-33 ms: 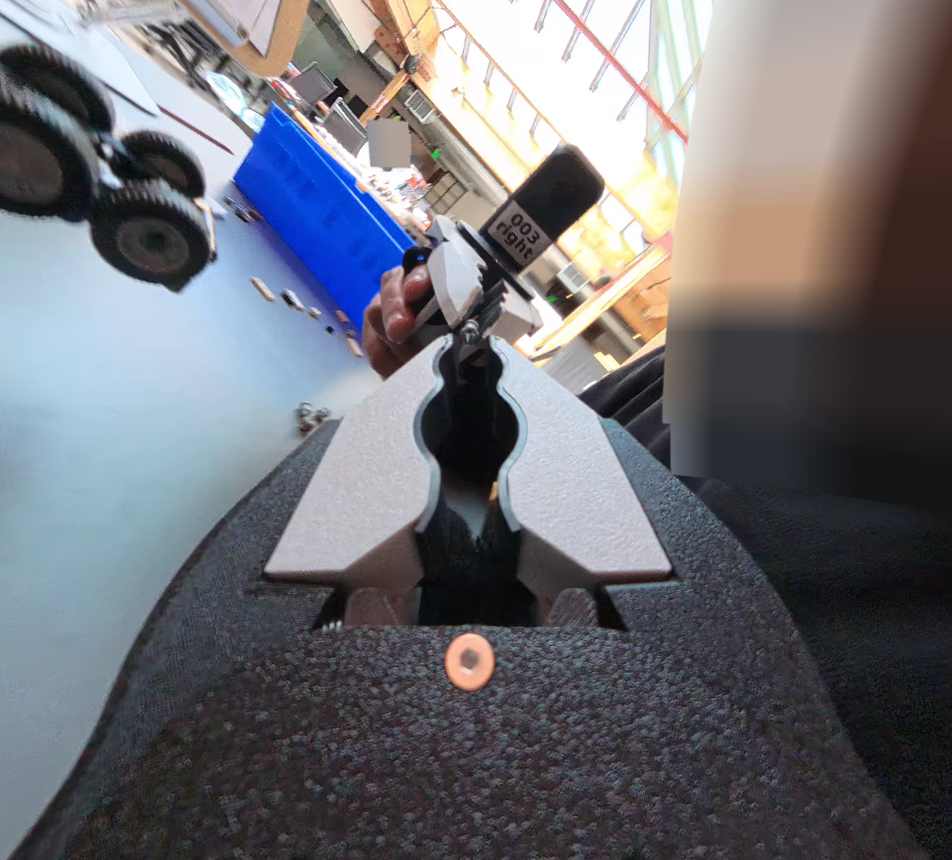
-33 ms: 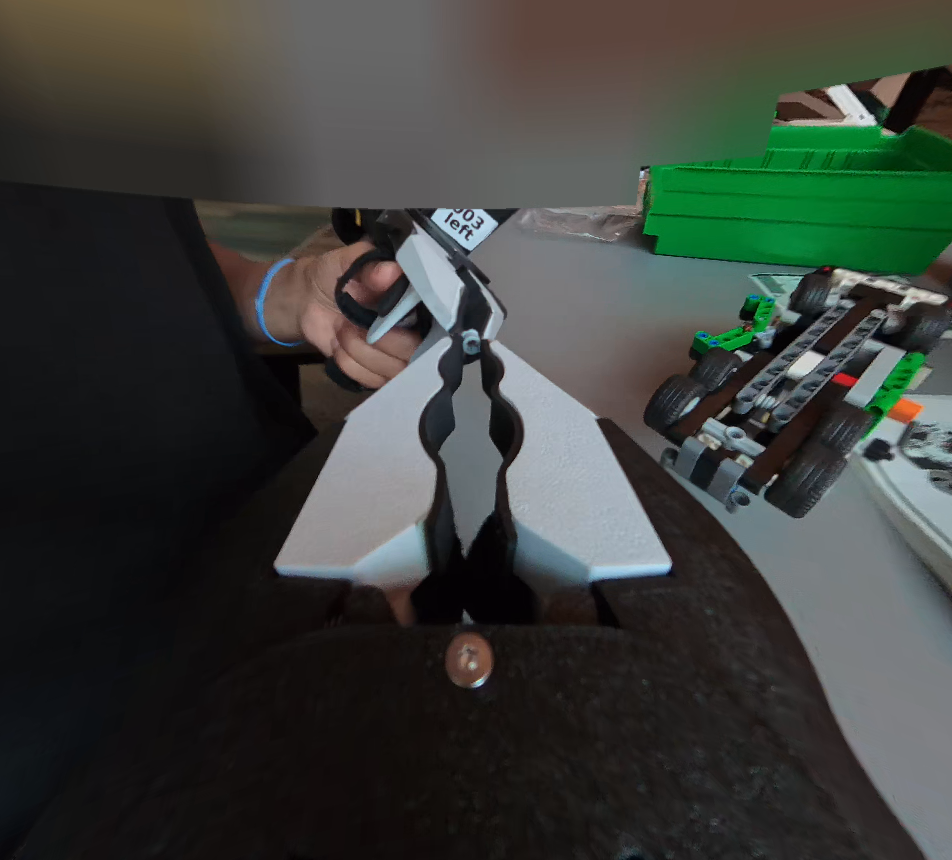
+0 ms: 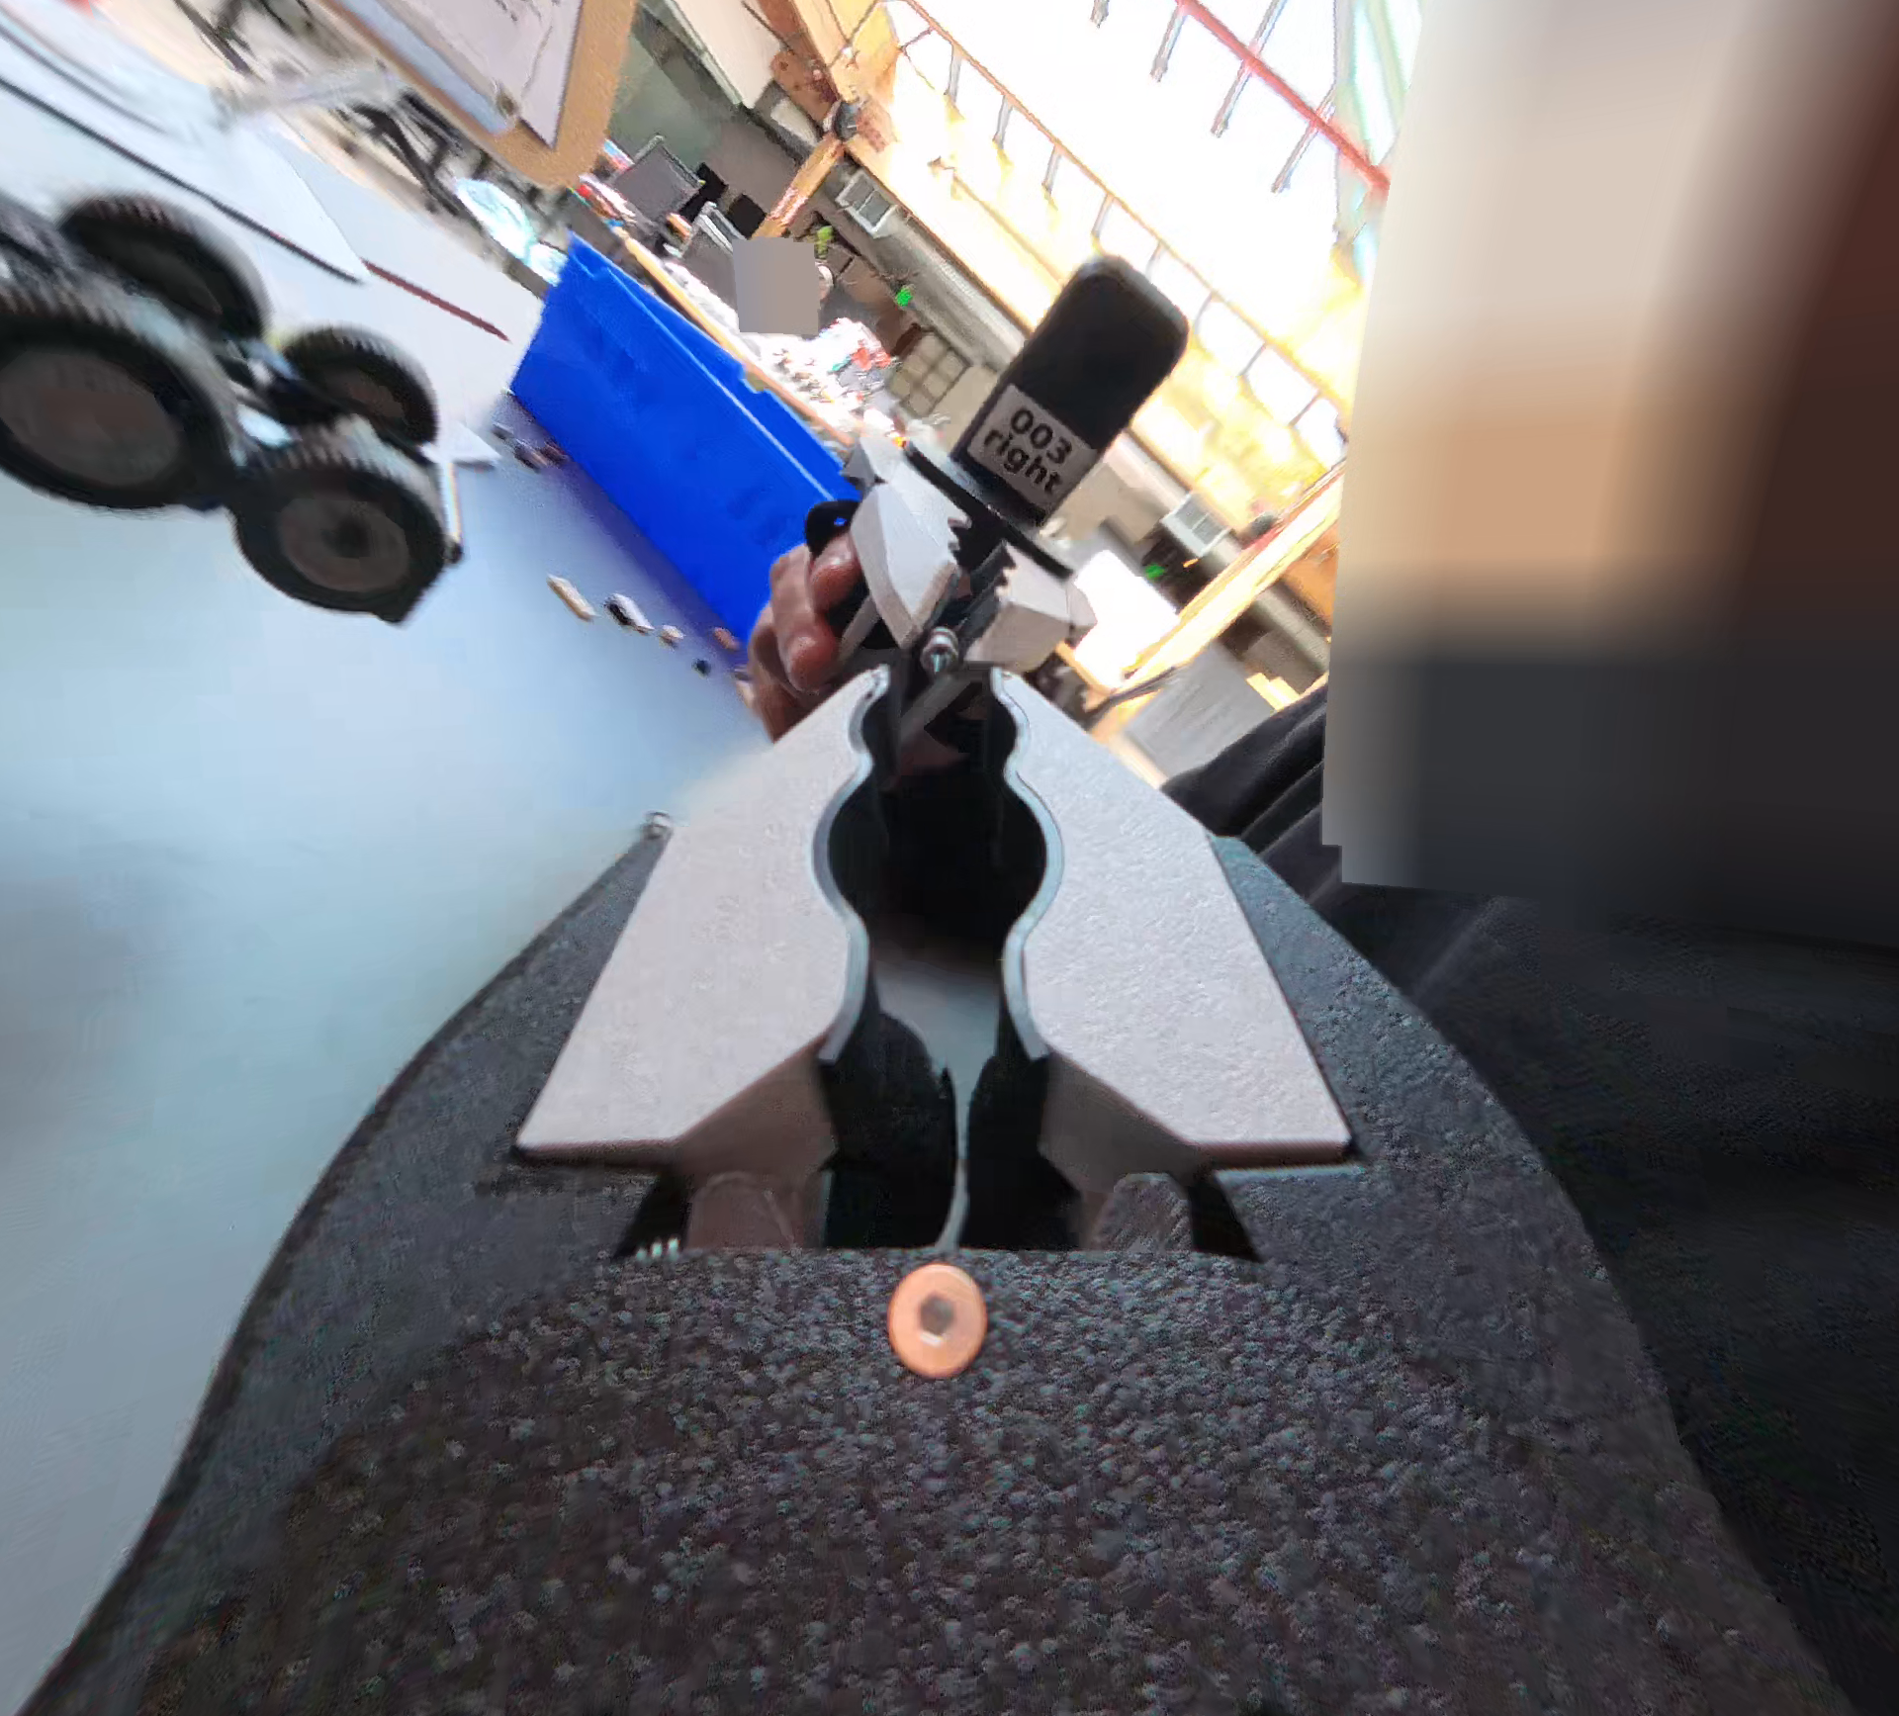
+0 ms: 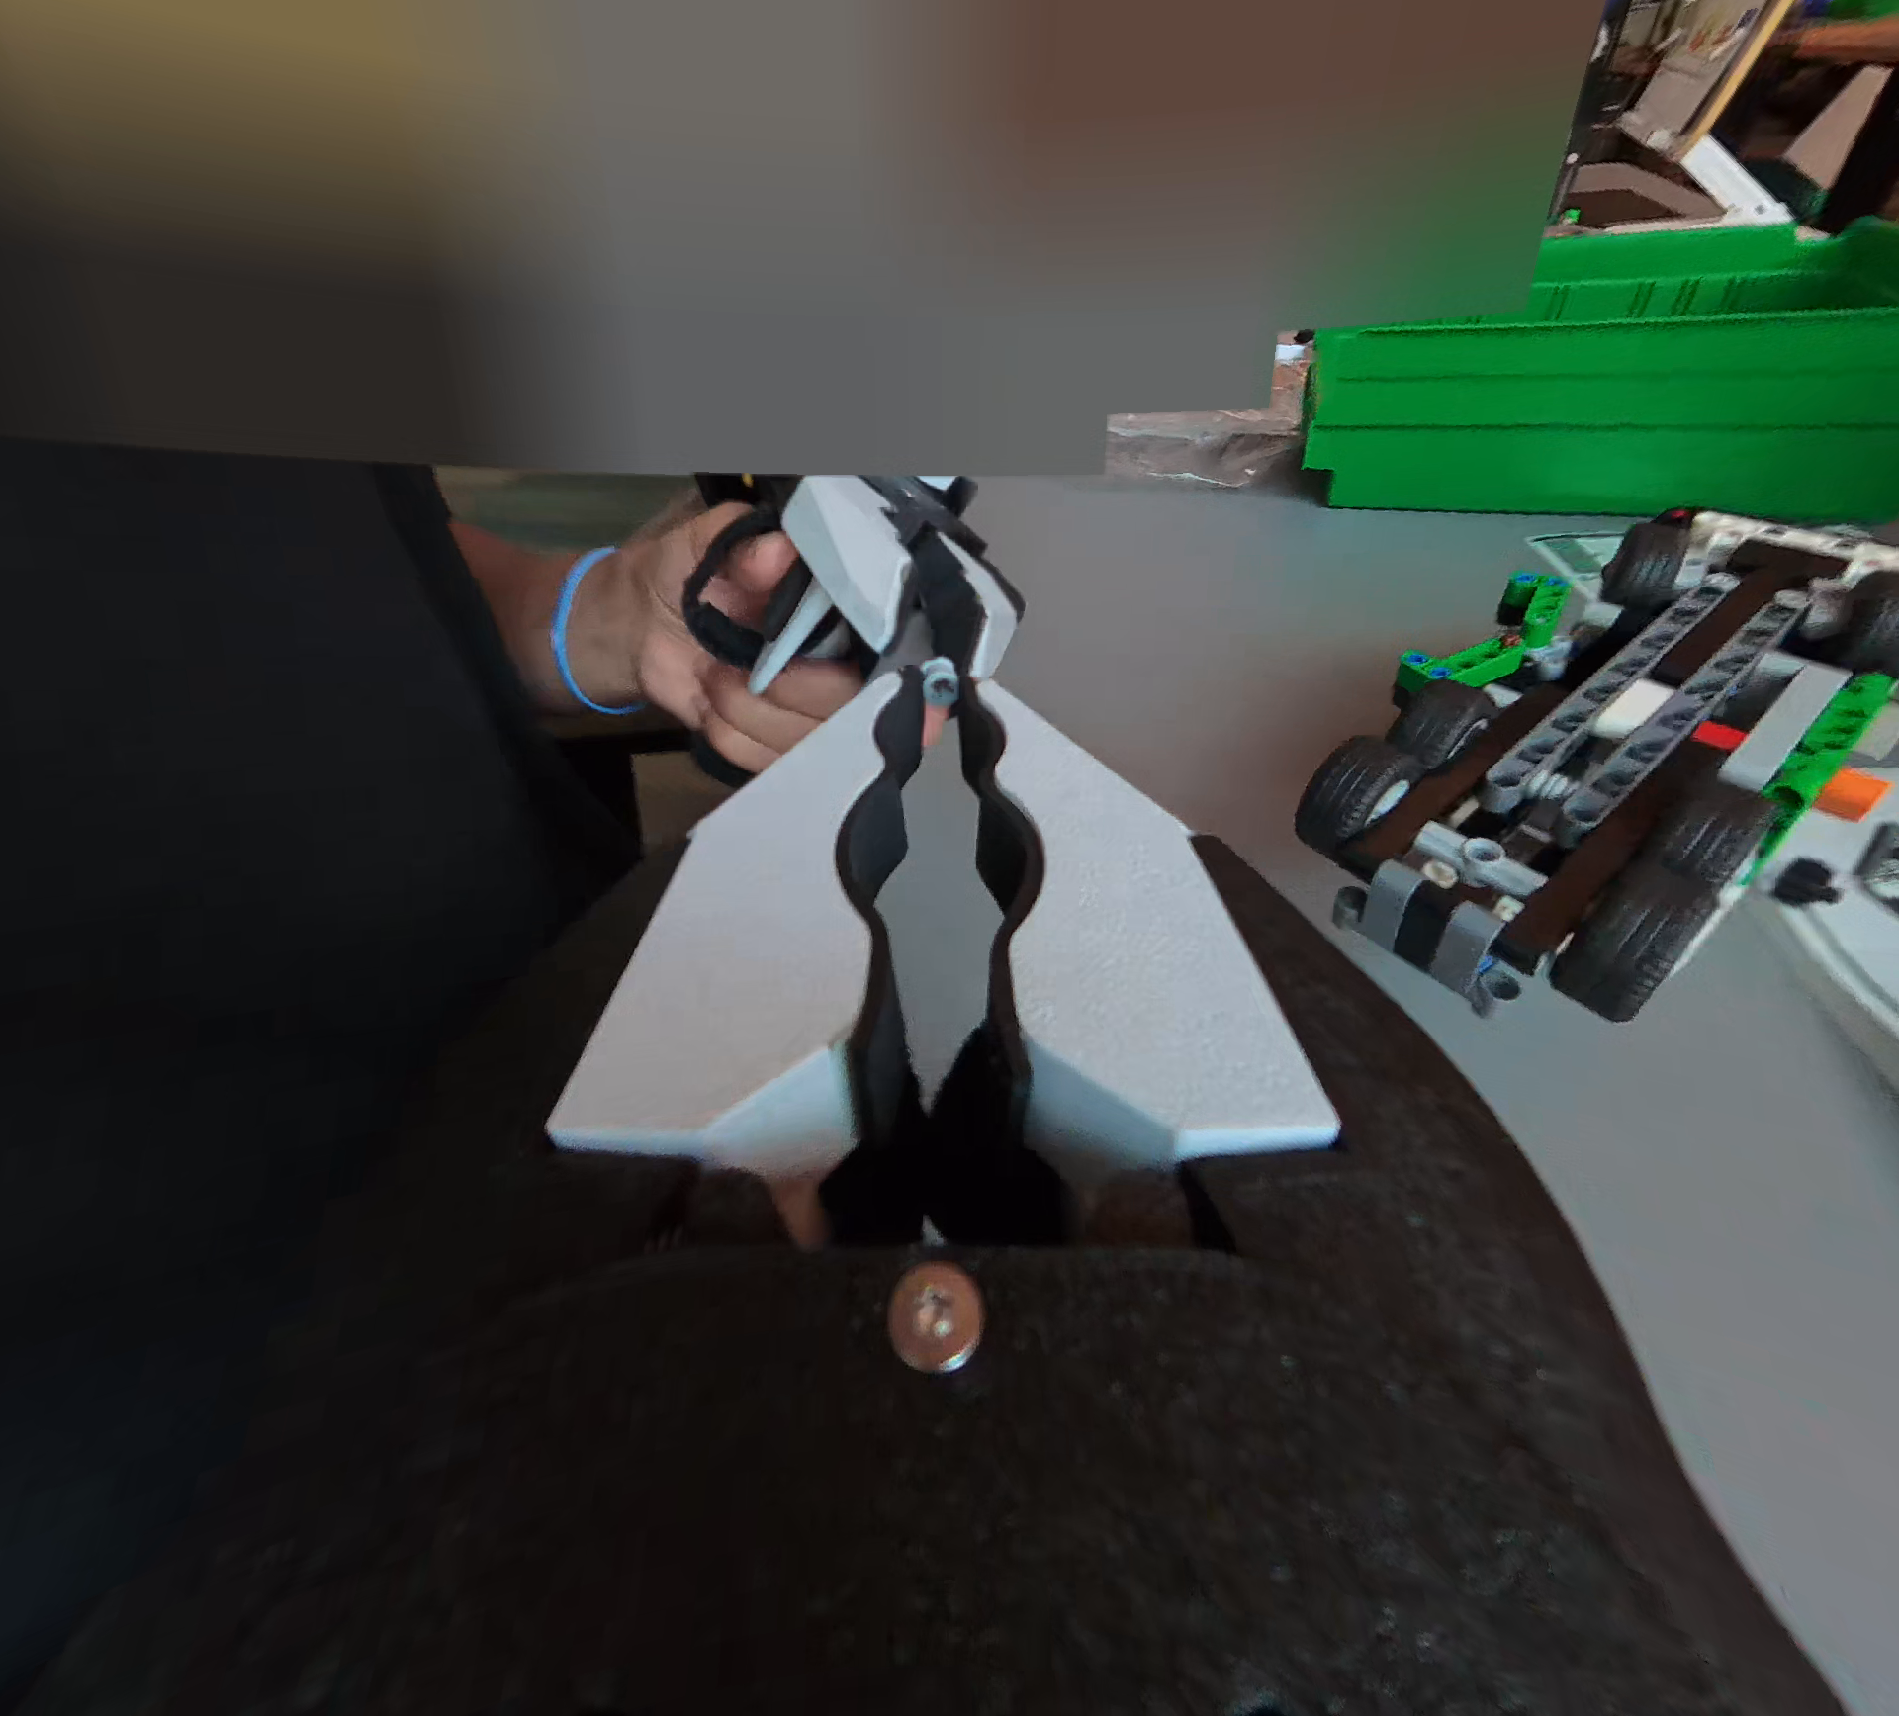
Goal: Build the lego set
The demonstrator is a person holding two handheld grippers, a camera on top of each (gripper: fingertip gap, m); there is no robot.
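A half-built lego car with black wheels lies on the table, at the left in the left wrist view [image 3: 257, 454] and at the right in the right wrist view [image 4: 1603, 793], where its grey beams and green parts show. The two grippers point at each other, tip to tip, above the table's near edge. My right gripper [image 4: 933, 703] is shut on a small grey pin [image 4: 940, 686]. My left gripper [image 3: 940, 690] has its jaws a narrow gap apart just before the pin [image 3: 938, 660]; nothing shows between them.
A blue bin [image 3: 658, 434] stands behind several small loose pieces [image 3: 617, 608] on the pale table [image 3: 257, 845]. A green bin [image 4: 1603, 403] stands at the back right. A white sheet [image 4: 1850, 947] lies beside the car. The person's dark-clothed body [image 4: 257, 845] is close by. My left and right fingertips are right by each other.
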